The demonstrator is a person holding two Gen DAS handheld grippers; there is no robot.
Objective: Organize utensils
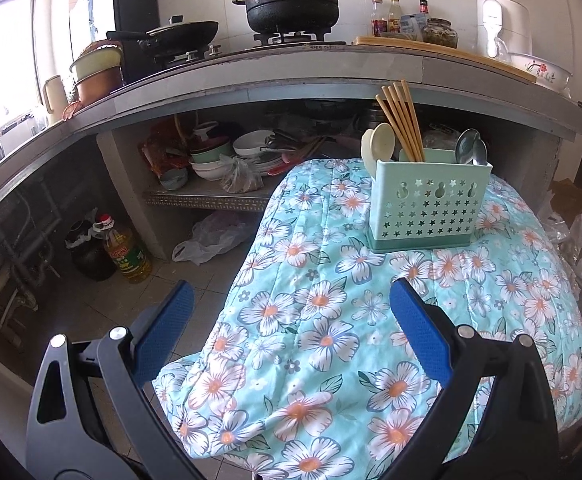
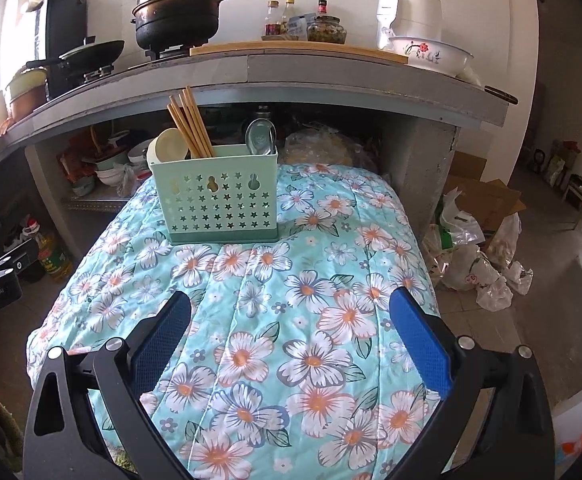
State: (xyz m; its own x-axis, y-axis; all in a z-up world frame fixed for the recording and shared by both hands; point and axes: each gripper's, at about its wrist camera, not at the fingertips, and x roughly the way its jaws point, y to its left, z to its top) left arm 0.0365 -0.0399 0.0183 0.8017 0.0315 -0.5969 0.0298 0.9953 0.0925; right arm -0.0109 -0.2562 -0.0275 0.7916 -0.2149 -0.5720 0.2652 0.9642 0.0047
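A mint-green perforated utensil holder stands upright at the far end of a table under a floral cloth. Inside it are wooden chopsticks, cream plastic spoons on the left and metal spoons on the right. My left gripper hangs open over the cloth's near left edge, nothing between its blue pads. My right gripper is open too, empty, above the cloth's near middle. Both sit well short of the holder.
Behind the table runs a concrete counter with a black pot, a pan, bottles and a floral basin. Bowls are stacked on the shelf under it. An oil bottle and plastic bags sit on the floor.
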